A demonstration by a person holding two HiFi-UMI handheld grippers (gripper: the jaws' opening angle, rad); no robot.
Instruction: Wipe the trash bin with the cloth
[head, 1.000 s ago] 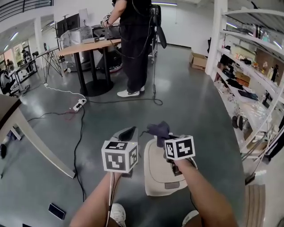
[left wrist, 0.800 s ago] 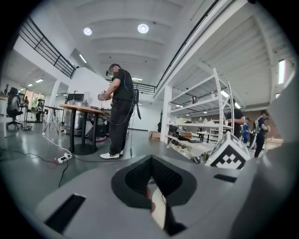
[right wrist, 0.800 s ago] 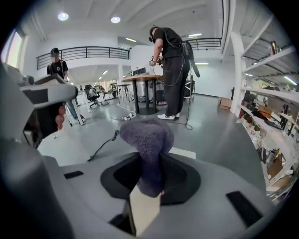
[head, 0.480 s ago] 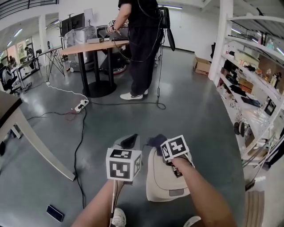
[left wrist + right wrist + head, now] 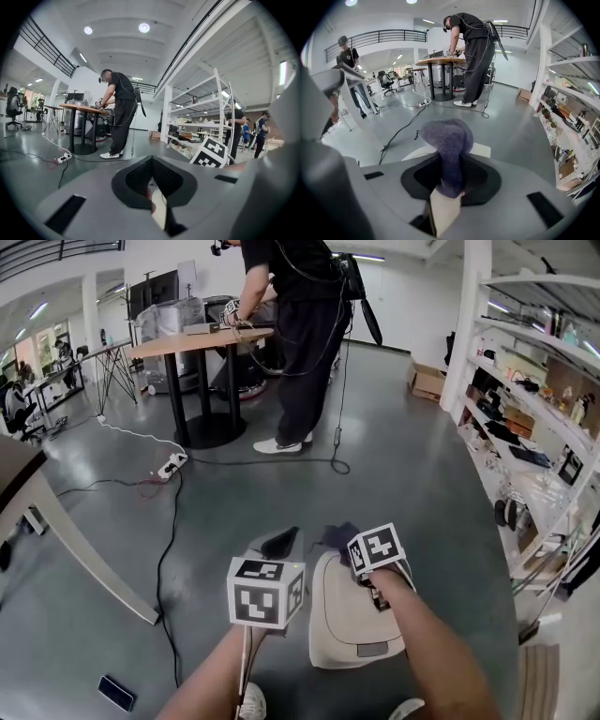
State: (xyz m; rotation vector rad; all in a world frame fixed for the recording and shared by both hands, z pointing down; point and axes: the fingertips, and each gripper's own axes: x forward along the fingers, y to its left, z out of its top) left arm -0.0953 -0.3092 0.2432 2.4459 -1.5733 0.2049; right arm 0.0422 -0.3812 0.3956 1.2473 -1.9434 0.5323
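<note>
A beige trash bin (image 5: 349, 622) stands on the grey floor just ahead of me, its closed lid up. My right gripper (image 5: 347, 545) hovers over the bin's far edge, shut on a purple cloth (image 5: 337, 534). In the right gripper view the cloth (image 5: 446, 140) sticks up out of the right gripper (image 5: 449, 164), with the pale bin (image 5: 482, 150) just beyond. My left gripper (image 5: 279, 543) hangs left of the bin, apart from it. In the left gripper view the left gripper (image 5: 151, 165) has its jaws together and holds nothing.
A person (image 5: 295, 324) stands at a round-based table (image 5: 202, 338) at the back. Cables and a power strip (image 5: 169, 463) run over the floor on the left. Loaded shelves (image 5: 534, 427) line the right side. A slanted table leg (image 5: 80, 549) crosses the left. A dark phone-like object (image 5: 117, 692) lies near my feet.
Both grippers have sunk slightly in the head view, and the cloth has come lower, closer to the bin's far edge. The person at the table has leaned further over it.
</note>
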